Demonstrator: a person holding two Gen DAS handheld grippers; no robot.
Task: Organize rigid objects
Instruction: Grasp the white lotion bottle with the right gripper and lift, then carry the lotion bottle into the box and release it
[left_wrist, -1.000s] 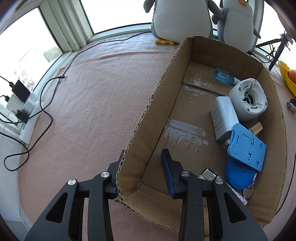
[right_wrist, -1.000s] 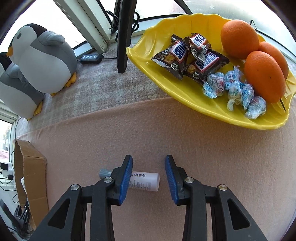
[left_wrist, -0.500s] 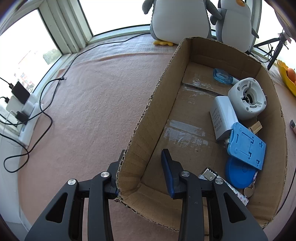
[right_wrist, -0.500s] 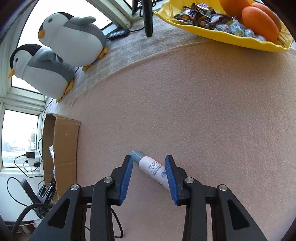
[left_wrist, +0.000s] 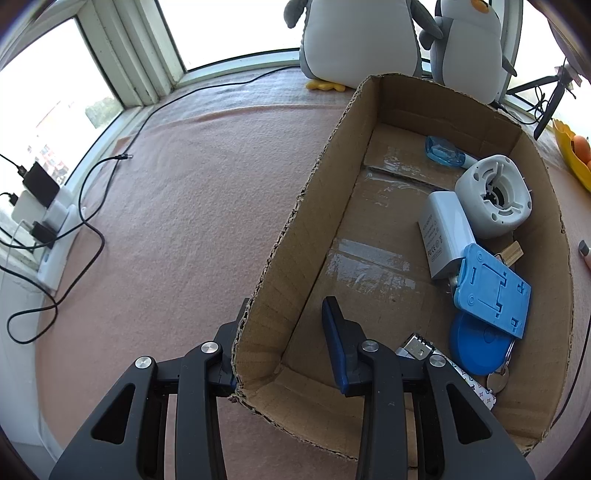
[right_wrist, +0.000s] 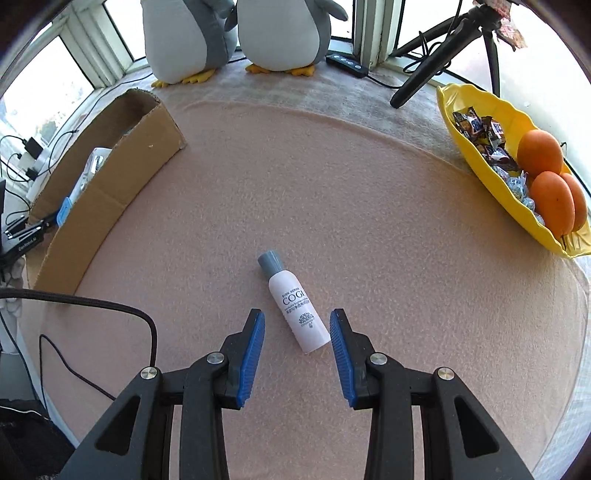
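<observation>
A white bottle (right_wrist: 287, 295) with a grey cap lies on the pink cloth, cap pointing away. My right gripper (right_wrist: 297, 315) hovers open over its lower end, one blue pad on each side and neither touching it. An open cardboard box (left_wrist: 284, 236) holds several items: a white round device (left_wrist: 493, 199), a white adapter (left_wrist: 445, 232), a blue stand (left_wrist: 493, 291), a blue disc (left_wrist: 472, 341) and a blue clear piece (left_wrist: 441, 153). My left gripper (left_wrist: 282, 314) is open and straddles the box's near left wall, the inner pad clear of it. The same box (right_wrist: 110, 184) stands left of the bottle.
Two plush penguins (right_wrist: 236, 33) stand at the back by the window. A yellow dish (right_wrist: 476, 162) with oranges and sweets sits at the right, a tripod (right_wrist: 436, 62) behind it. Cables and a power strip (left_wrist: 55, 229) lie at the left edge. A black cable (right_wrist: 110, 306) crosses near my right gripper.
My right gripper has rolled and shifted: the bottle, first crosswise and partly under the left finger, now lies lengthwise between the fingers, and the yellow dish has swung to the right. The left gripper and box have stayed put.
</observation>
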